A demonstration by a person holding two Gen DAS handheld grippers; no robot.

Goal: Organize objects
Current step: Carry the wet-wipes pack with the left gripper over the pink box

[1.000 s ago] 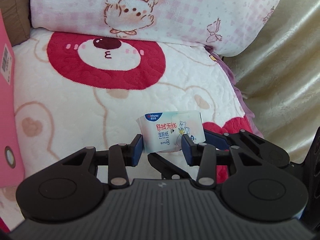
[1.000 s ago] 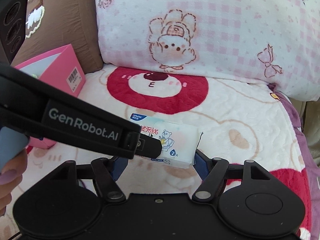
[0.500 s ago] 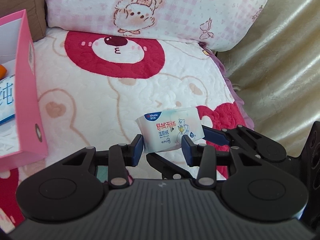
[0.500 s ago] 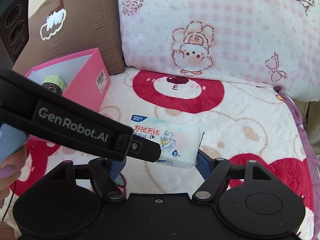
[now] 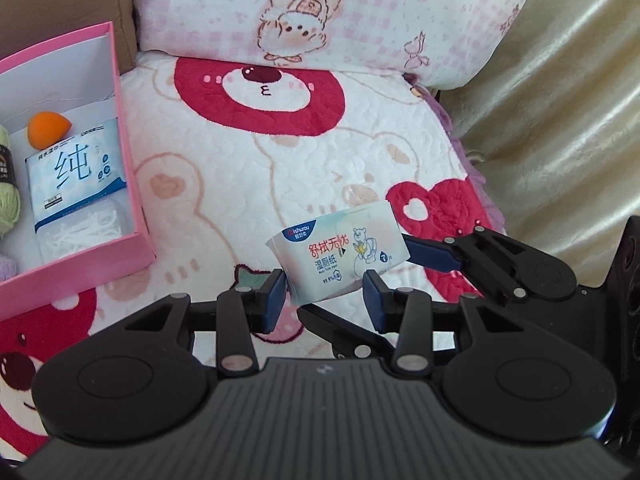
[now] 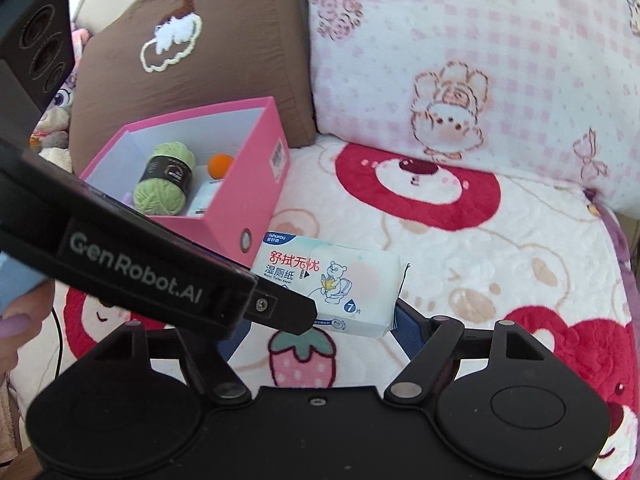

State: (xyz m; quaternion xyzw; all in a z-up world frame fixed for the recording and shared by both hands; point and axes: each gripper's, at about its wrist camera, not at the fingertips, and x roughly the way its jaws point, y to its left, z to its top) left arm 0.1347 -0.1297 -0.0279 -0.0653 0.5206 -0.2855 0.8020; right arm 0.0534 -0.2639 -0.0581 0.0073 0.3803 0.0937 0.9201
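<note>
A white wet wipes pack (image 5: 340, 256) with red lettering and a bear drawing hangs above the bear blanket (image 5: 240, 168), clear of it. My left gripper (image 5: 324, 300) is shut on its lower end, blue pads on both sides. In the right wrist view the same pack (image 6: 328, 280) lies between the fingers of my right gripper (image 6: 318, 324). The right pad touches the pack's right end; the left finger is hidden behind the left gripper's body (image 6: 160, 272). An open pink box (image 5: 132, 184) stands to the left on the blanket.
The pink box (image 6: 260, 184) holds green yarn (image 6: 164, 184), an orange ball (image 5: 48, 130), a blue wipes pack (image 5: 76, 168) and a bag of white swabs (image 5: 84, 228). A brown pillow (image 6: 200, 60) and a pink checked pillow (image 5: 340, 12) line the back. Cream fabric (image 5: 560, 120) rises on the right.
Both grippers have risen with the wipes pack and shifted left toward the pink box. The box's inside has come into view.
</note>
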